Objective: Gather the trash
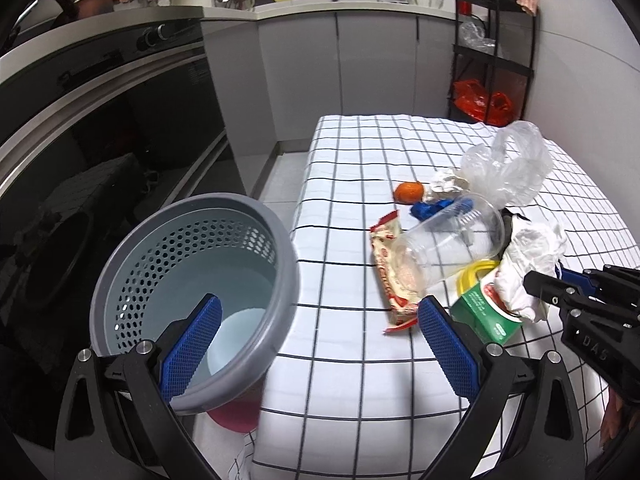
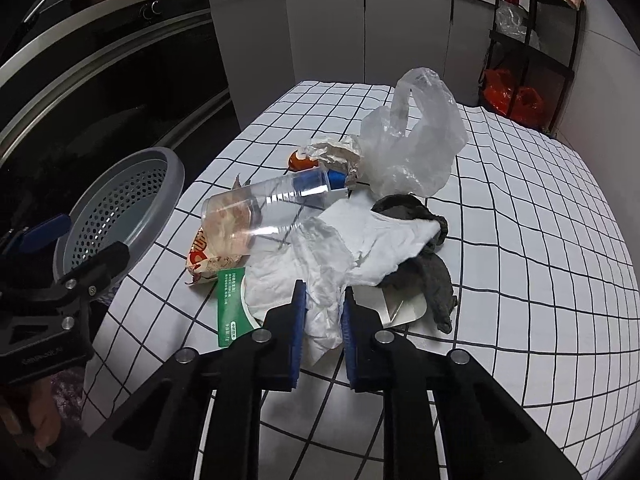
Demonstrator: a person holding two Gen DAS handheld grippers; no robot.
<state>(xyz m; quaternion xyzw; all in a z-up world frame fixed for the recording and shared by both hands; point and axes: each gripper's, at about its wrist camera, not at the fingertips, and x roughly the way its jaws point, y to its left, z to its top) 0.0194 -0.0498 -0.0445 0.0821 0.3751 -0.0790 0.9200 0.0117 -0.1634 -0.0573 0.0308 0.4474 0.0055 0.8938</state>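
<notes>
Basket (image 1: 192, 304) held beside left edge of tabletop (image 1: 352, 360), tilted, mouth turned toward trash pile. Pile gathered on tabletop's right half. Cup (image 1: 452, 248) laid on its side over snack wrapper (image 1: 390, 276). Fruit (image 1: 408, 192) placed behind cup; crumpled paper (image 1: 446, 184) just beside it; plastic bag (image 1: 508, 168) behind and right of paper. Tissue (image 2: 340, 256) spread at near side of pile, over carton (image 2: 230, 300) and cloth (image 2: 432, 268). Right gripper (image 2: 323, 320) closed around tissue's near end. Shelf rack (image 1: 494, 48) set beyond tabletop's far right corner.
</notes>
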